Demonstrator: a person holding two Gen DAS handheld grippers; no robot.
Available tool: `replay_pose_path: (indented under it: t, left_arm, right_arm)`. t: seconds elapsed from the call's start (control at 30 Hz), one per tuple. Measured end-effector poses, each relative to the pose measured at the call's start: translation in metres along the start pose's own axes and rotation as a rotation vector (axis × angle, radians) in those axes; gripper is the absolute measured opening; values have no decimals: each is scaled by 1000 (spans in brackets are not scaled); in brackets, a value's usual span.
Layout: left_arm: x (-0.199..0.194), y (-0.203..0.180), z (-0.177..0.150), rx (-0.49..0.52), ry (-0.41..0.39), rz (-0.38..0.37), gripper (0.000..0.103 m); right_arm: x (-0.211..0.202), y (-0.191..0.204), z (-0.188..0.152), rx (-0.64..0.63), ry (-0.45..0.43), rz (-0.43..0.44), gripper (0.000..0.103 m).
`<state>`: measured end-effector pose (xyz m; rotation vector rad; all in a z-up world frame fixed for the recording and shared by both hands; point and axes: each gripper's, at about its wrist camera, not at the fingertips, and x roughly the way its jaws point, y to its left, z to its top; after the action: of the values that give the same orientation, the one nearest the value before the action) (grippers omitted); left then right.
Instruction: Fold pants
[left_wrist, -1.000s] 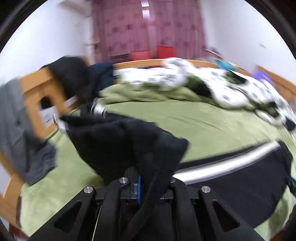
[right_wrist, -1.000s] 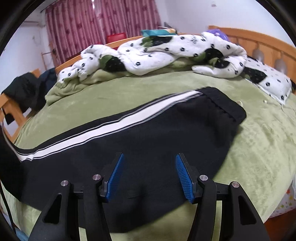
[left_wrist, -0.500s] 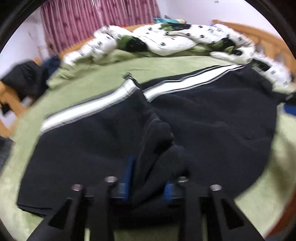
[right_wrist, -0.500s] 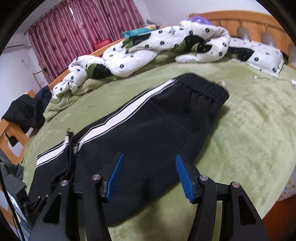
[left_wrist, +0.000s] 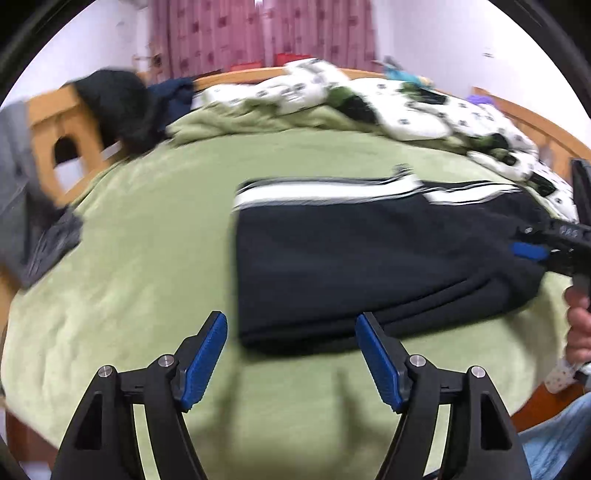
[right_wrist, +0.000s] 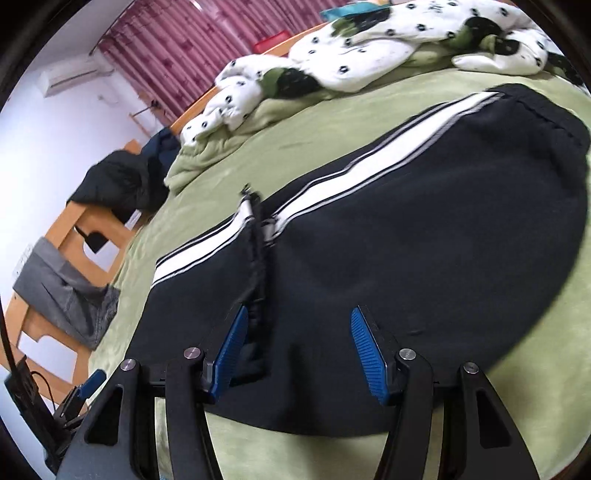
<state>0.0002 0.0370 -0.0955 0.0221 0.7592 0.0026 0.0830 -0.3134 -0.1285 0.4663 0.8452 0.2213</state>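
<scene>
Black pants (left_wrist: 369, 258) with a white side stripe lie folded in half on the green blanket (left_wrist: 147, 240). The leg cuffs (right_wrist: 255, 236) rest across the middle of the pants (right_wrist: 424, 221). My left gripper (left_wrist: 290, 321) hangs just short of the fold's near corner, its jaws opening with nothing pressed between the pads. It also shows at the lower left of the right wrist view as the left gripper (right_wrist: 88, 384). My right gripper (right_wrist: 299, 314) stands open low over the pants, its left pad beside the cuff edge. It appears from the side as the right gripper (left_wrist: 532, 251), held by a hand (left_wrist: 578, 325).
A white spotted quilt (right_wrist: 369, 48) is bunched along the far side of the bed. A dark jacket (left_wrist: 118, 103) and a grey garment (right_wrist: 66, 295) hang over the wooden bed frame (left_wrist: 48, 122) on the left. Maroon curtains (left_wrist: 258, 33) cover the back wall.
The left gripper carried the leg end over onto the pants, let it go and drew back to the left. The right gripper moved closer over the pants and tilted.
</scene>
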Motion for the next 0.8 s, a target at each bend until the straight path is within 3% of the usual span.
replay_pose_path:
  t: [0.07,0.23,0.47,0.53,0.57,0.63,0.73,0.8]
  left_arm:
    - [4,29,-14,-68,9,0,70]
    - [24,61,-20,-215,32,-122,70]
    - [45,43,-14,-185,32,-159,70]
    - [57,34,-12,-147,49,-117,70]
    - [60,33,-13,-151,34,-102,70]
    - [55,37,-14,-183,24,-135,65]
    - [40,43,-16,-190,31,-217,62]
    - [36,42,-21,-149,39,-190,62]
  right_arm:
    - [10,11,-2,-9,23,7,58]
    - [35,31,-9,-10,65,0,58]
    - [63,45,-17,-41,74,-65,56]
    - [68,50,-18,-56,85,-82,40]
    - [69,52,-18,-63,87,-89,39]
    - [67,52,-17,-65,85,-83,31]
    - [61,50,-13,-30,72,-60,31]
    - [62,48,-13,-14,77,-54,31]
